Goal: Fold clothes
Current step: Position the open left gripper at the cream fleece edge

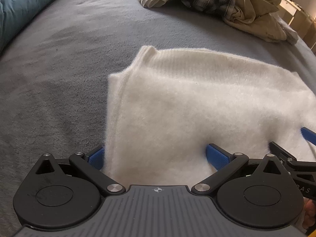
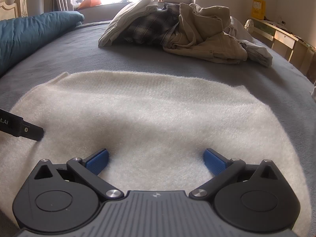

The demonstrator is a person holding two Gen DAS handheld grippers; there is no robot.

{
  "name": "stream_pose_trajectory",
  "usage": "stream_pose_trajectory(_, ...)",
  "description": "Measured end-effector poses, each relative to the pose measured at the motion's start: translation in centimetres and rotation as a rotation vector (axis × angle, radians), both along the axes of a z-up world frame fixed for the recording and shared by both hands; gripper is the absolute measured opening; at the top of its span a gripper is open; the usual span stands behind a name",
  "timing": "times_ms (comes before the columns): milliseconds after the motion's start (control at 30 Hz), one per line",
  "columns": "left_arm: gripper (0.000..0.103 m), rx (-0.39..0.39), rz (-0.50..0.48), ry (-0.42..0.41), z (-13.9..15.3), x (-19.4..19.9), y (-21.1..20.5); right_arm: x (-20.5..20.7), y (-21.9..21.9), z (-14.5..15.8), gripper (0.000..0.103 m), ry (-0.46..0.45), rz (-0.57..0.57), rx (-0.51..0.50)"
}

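A fluffy white sweater (image 1: 187,102) lies folded flat on the grey bed cover (image 1: 69,69). My left gripper (image 1: 156,156) is open, its blue pads straddling the sweater's near left edge. My right gripper (image 2: 156,158) is open and rests low over the sweater (image 2: 150,108), with both blue pads on the fabric. The right gripper's blue finger (image 1: 308,136) shows at the right edge of the left wrist view. A black part of the left gripper (image 2: 21,128) shows at the left of the right wrist view.
A pile of unfolded clothes, plaid and beige (image 2: 177,29), lies at the far side of the bed; it also shows in the left wrist view (image 1: 227,4). A teal duvet (image 2: 29,33) lies along the left. Wooden shelving (image 2: 286,37) stands at the right.
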State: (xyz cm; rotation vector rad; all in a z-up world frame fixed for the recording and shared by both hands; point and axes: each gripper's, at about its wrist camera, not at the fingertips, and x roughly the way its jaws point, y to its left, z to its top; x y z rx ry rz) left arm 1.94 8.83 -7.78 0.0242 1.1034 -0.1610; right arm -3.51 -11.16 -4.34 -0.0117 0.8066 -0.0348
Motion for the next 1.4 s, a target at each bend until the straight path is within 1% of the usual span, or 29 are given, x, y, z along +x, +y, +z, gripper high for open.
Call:
stream_pose_trajectory(367, 0.103, 0.015, -0.022, -0.002, 0.0, 0.1, -0.1, 0.0, 0.1, 0.0, 0.103, -0.003, 0.001, -0.003)
stream_pose_trajectory(633, 0.103, 0.051, -0.039, -0.017, 0.0, 0.0, -0.6, 0.1, 0.1, 0.0, 0.103, -0.001, 0.005, -0.005)
stream_pose_trajectory(733, 0.103, 0.046, -0.045, -0.02, 0.0, 0.1, -0.5, 0.1, 0.0, 0.1, 0.103, 0.002, 0.006, -0.005)
stream_pose_trajectory(900, 0.103, -0.015, -0.085, -0.028, -0.1, 1.1, 0.5, 0.1, 0.0, 0.0, 0.103, 0.001, 0.007, -0.004)
stream_pose_trajectory(967, 0.103, -0.05, -0.112, -0.045, -0.3, 1.7, 1.1, 0.1, 0.0, 0.0, 0.103, 0.0, 0.008, -0.004)
stream_pose_trajectory(1033, 0.103, -0.107, -0.138, -0.061, -0.7, 2.6, 2.0, 0.1, 0.0, 0.0, 0.103, 0.0, 0.008, -0.004)
stream_pose_trajectory(1133, 0.103, -0.208, -0.128, -0.09, -1.0, 3.9, 3.7, 0.0, 0.0, 0.0, 0.103, 0.0, 0.011, -0.003)
stream_pose_trajectory(1200, 0.103, -0.261, -0.113, -0.106, -1.5, 4.9, 4.9, 0.0, 0.0, 0.0, 0.103, -0.001, 0.012, -0.003)
stream_pose_trajectory(1233, 0.103, -0.276, -0.108, -0.096, -1.9, 5.5, 5.4, 0.0, 0.0, 0.0, 0.103, -0.001, 0.013, -0.003)
stream_pose_trajectory(1400, 0.103, -0.41, -0.154, -0.07, -2.7, 4.9, 6.9, 0.0, -0.1, 0.0, 0.103, -0.001, 0.016, -0.001)
